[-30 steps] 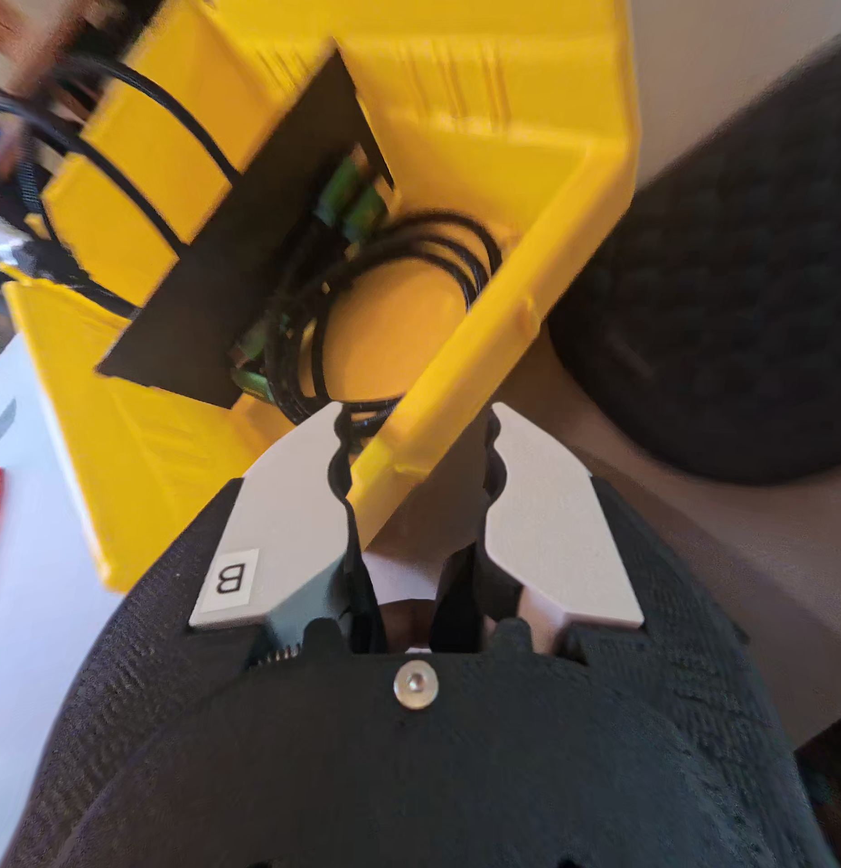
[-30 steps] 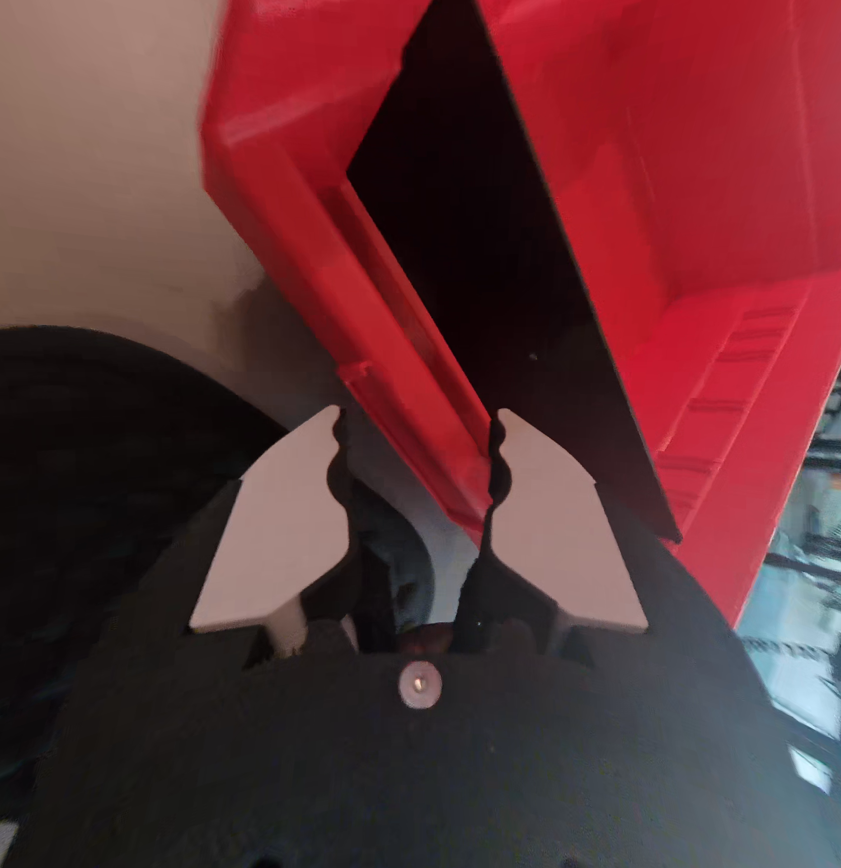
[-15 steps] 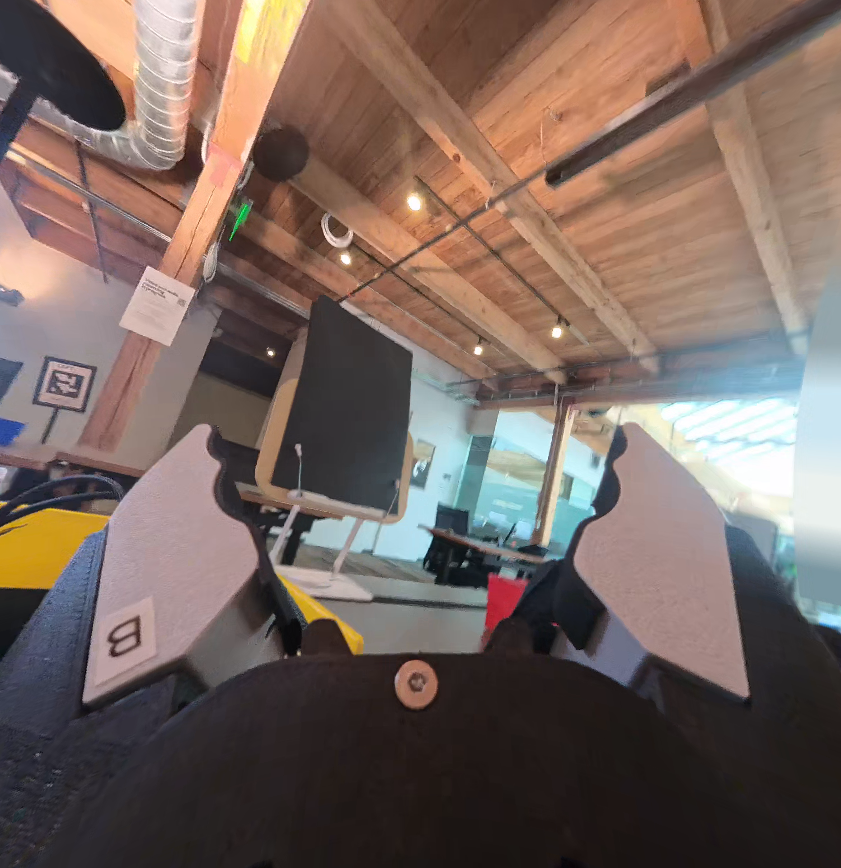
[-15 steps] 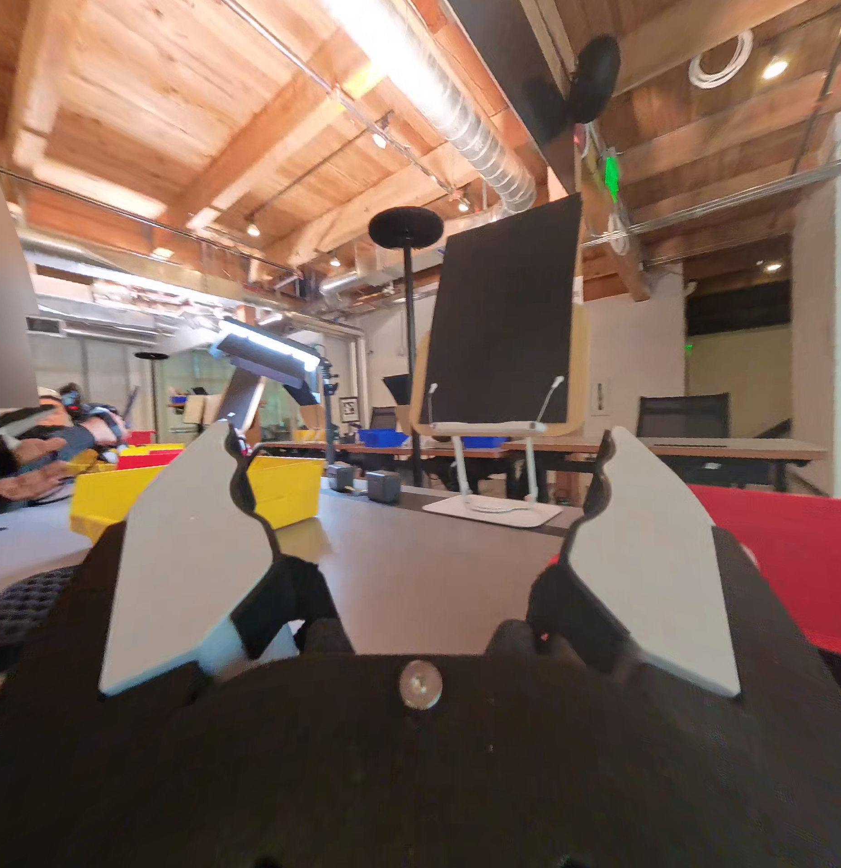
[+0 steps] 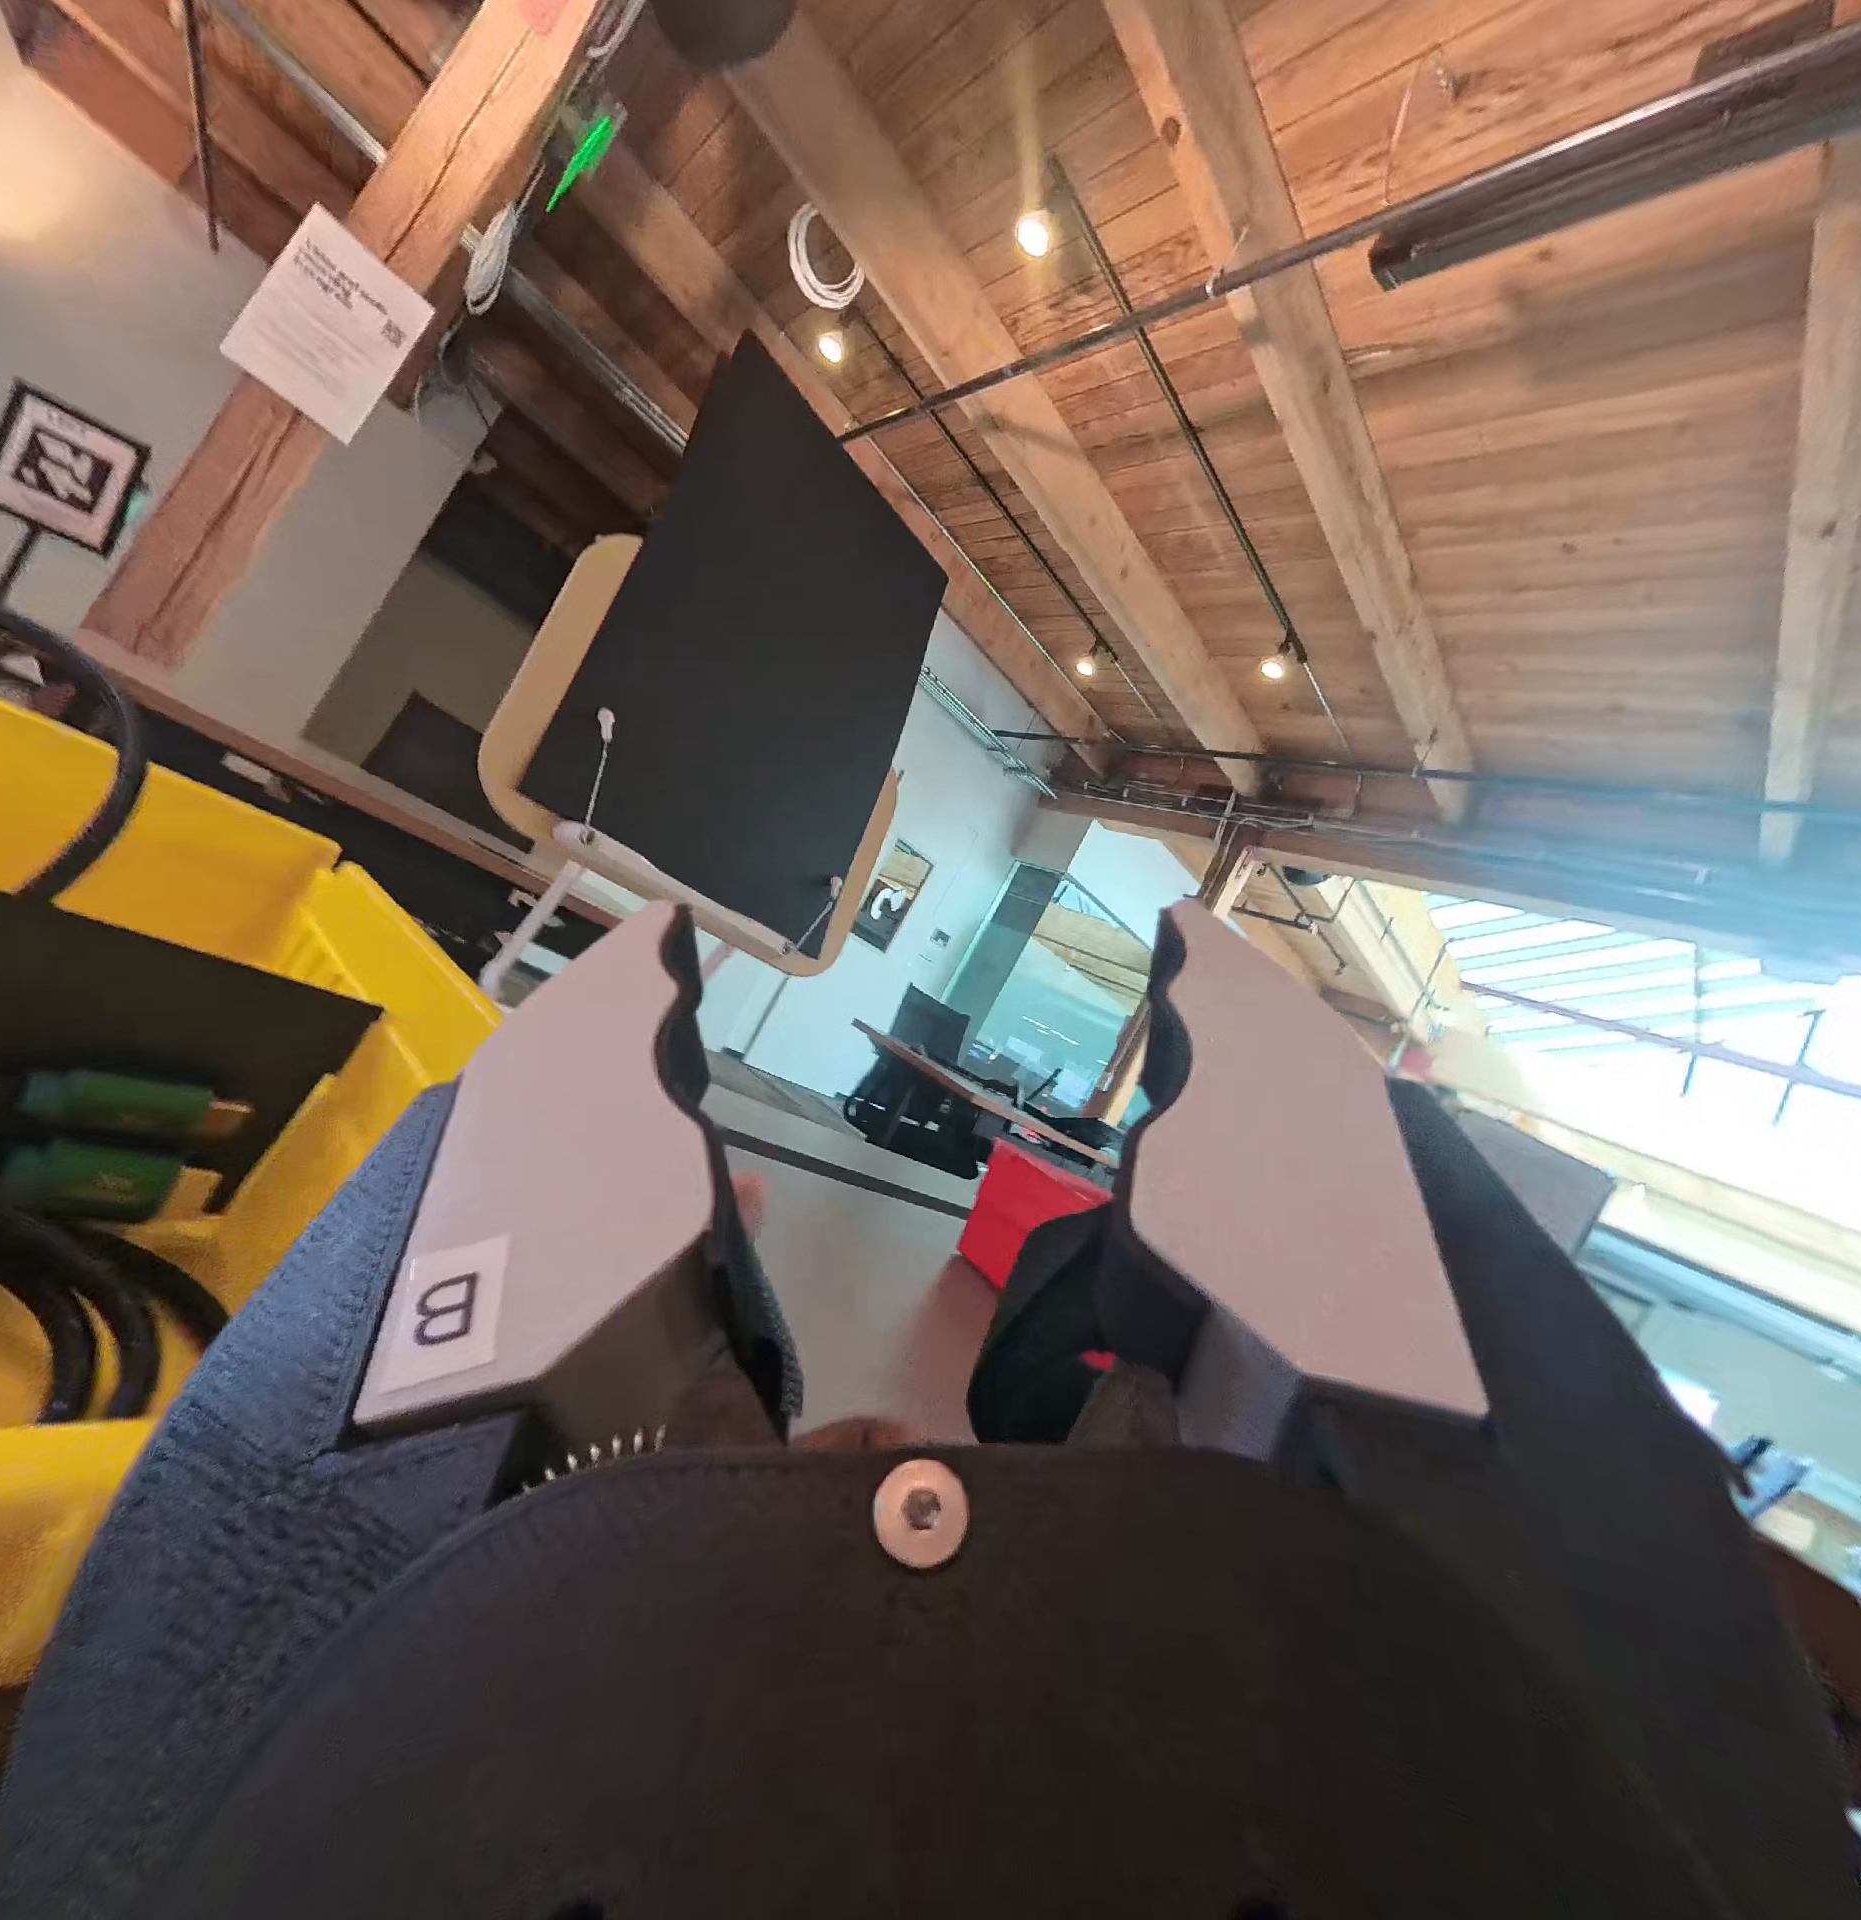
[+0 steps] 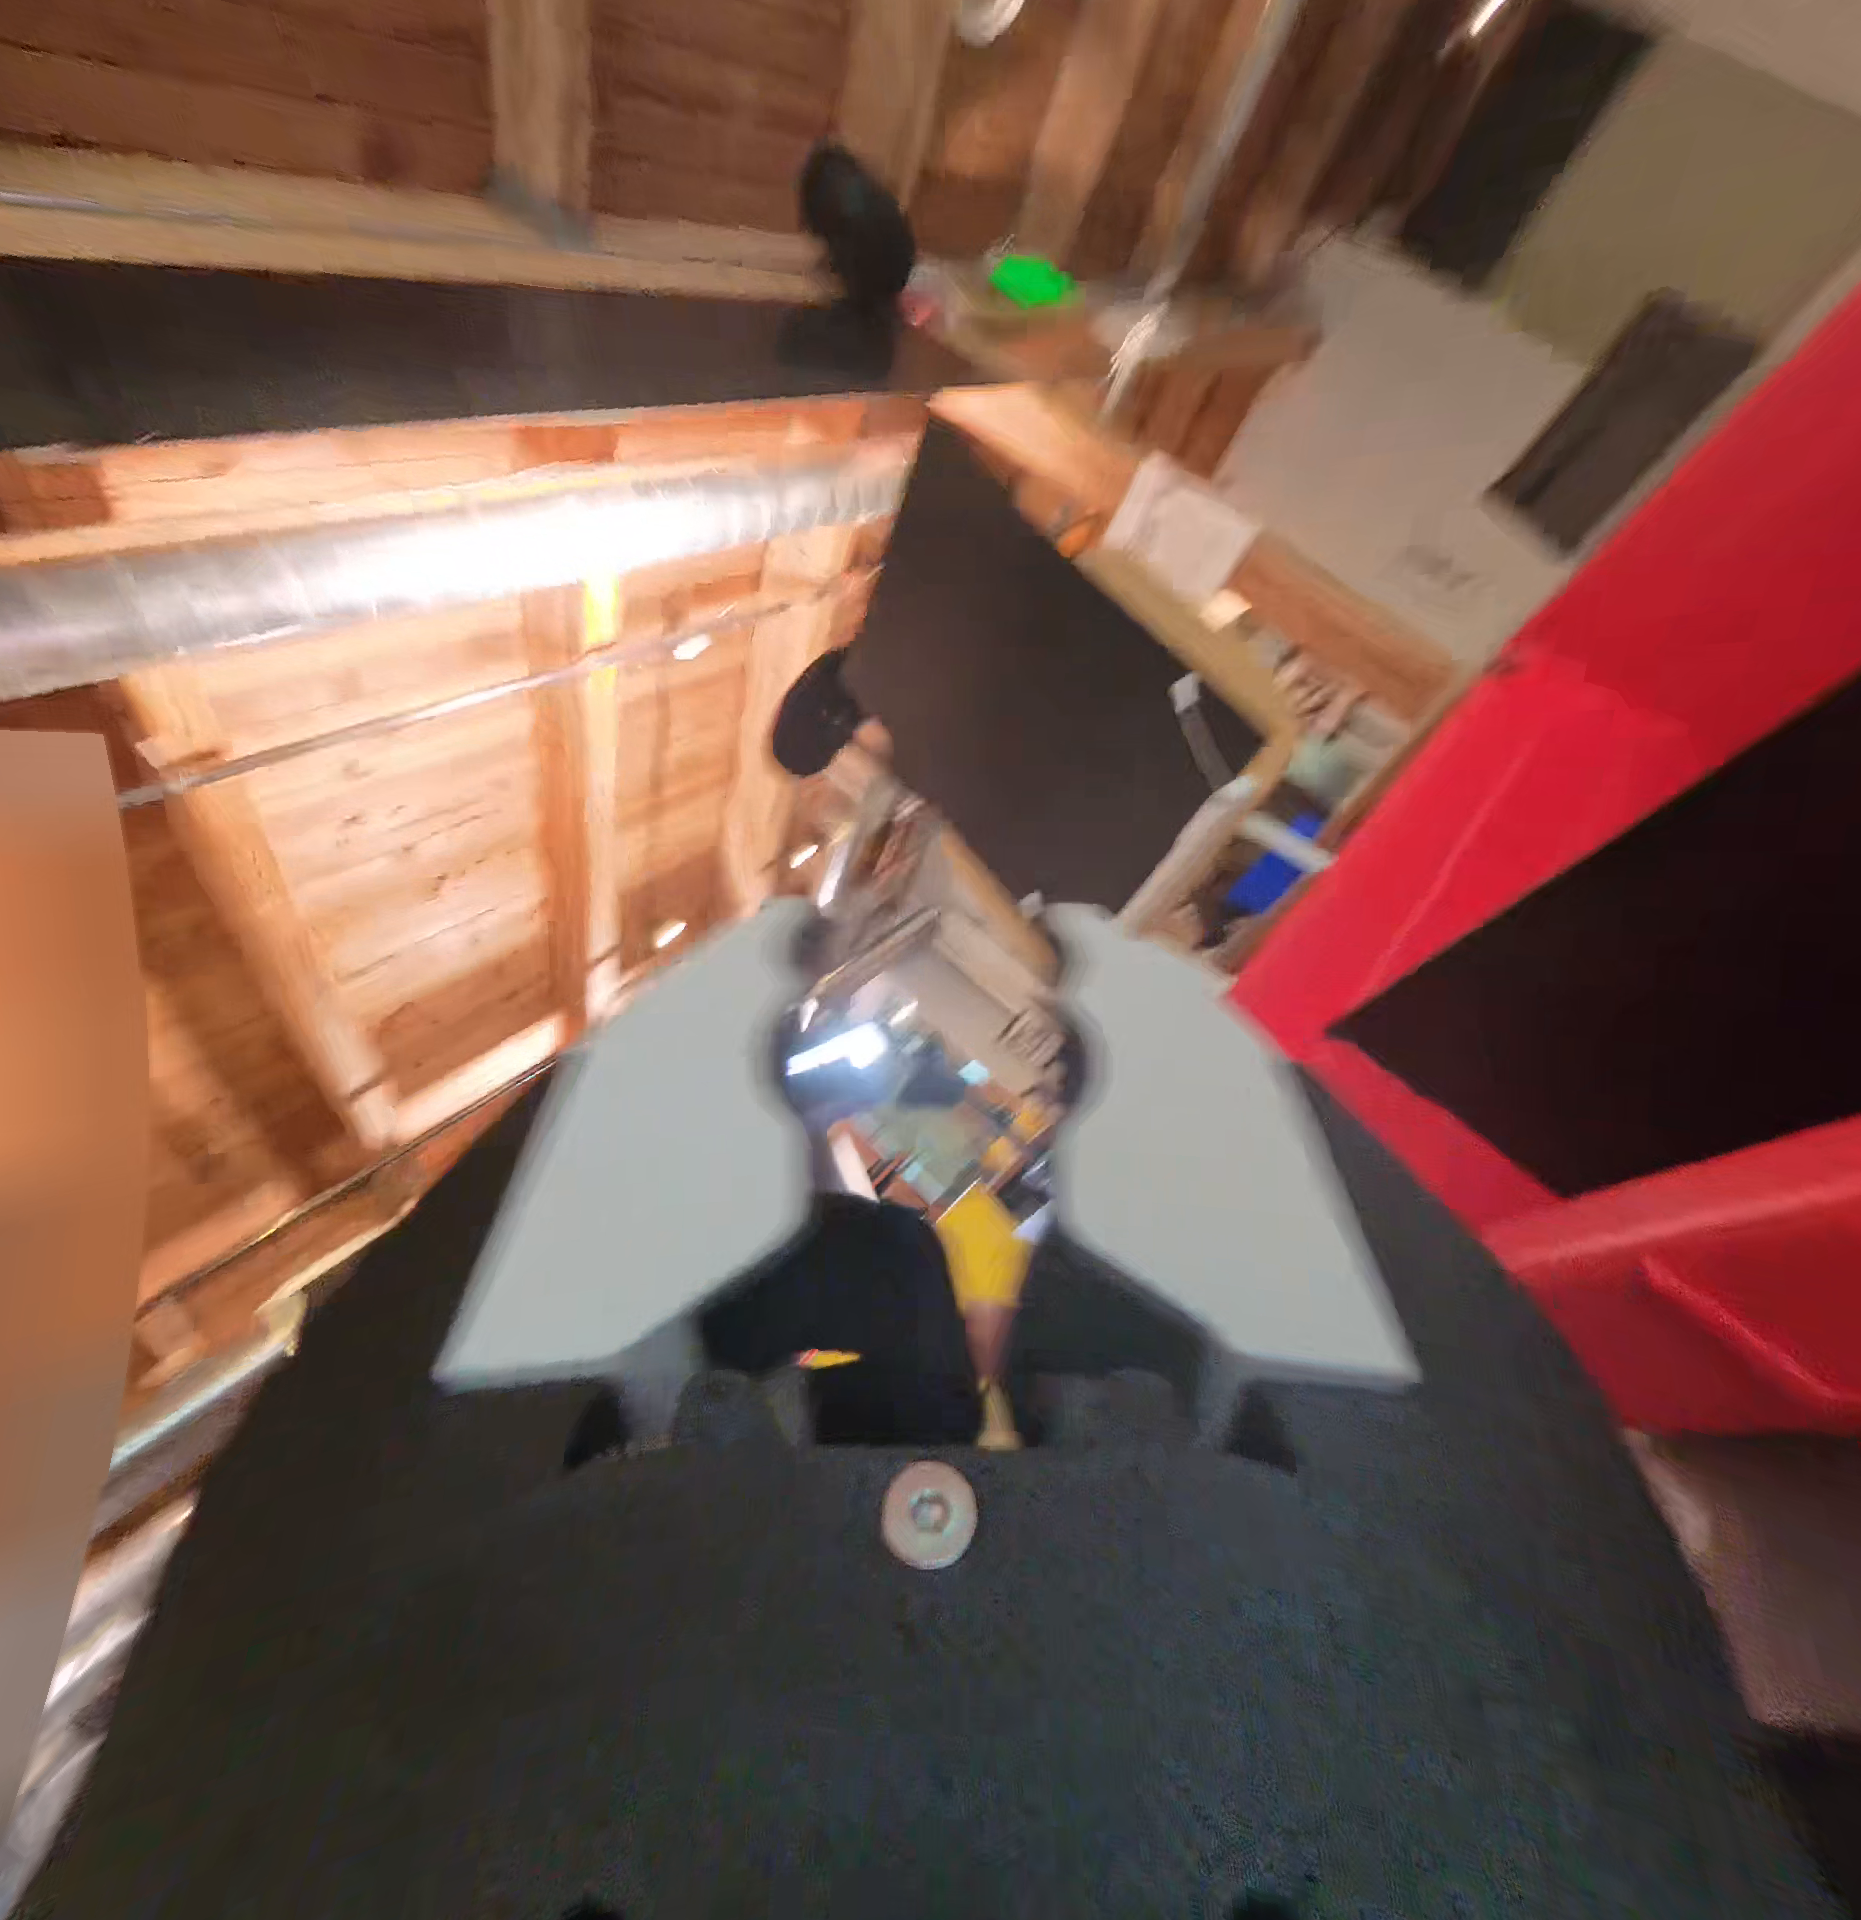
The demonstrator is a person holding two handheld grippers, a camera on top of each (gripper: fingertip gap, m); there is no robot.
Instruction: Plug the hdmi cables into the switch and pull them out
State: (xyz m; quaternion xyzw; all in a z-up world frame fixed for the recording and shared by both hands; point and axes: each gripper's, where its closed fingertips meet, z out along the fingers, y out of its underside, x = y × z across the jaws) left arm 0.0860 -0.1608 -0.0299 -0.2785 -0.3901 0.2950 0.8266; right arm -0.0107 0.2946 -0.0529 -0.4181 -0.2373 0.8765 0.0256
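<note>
Tilting up toward the ceiling, my left gripper (image 5: 921, 935) has its two grey fingers (image 5: 583, 1143) spread wide with nothing between them; through the gap I see only the far room. Just to its left sits the yellow bin (image 5: 313, 935), and inside it the HDMI cables (image 5: 84, 1309) lie coiled in black loops, their green plugs (image 5: 115, 1132) resting beside a black divider panel (image 5: 157, 997). The switch itself I cannot make out in either view.

My right gripper (image 6: 931, 935) is rolled hard to one side and also aimed upward, and the whole right wrist view is smeared with blur. Its fingers (image 6: 656, 1153) stand apart, a narrower gap than on the left, and they hold nothing. Close on its right is a red bin (image 6: 1632, 790) with a dark opening.

Past my left fingers a grey tabletop (image 5: 853, 1236) runs away toward a second red bin (image 5: 1019, 1195), and on it stands a black board (image 5: 739, 665) propped on a white stand with a pale wooden backing. Overhead are wooden beams and planks (image 5: 1425, 468) with small spotlights, a white paper sheet (image 5: 323, 322) fixed to a post, and bright windows (image 5: 1632, 1060) on the right. In the right wrist view a silver duct (image 6: 386, 582) crosses the wooden ceiling.
</note>
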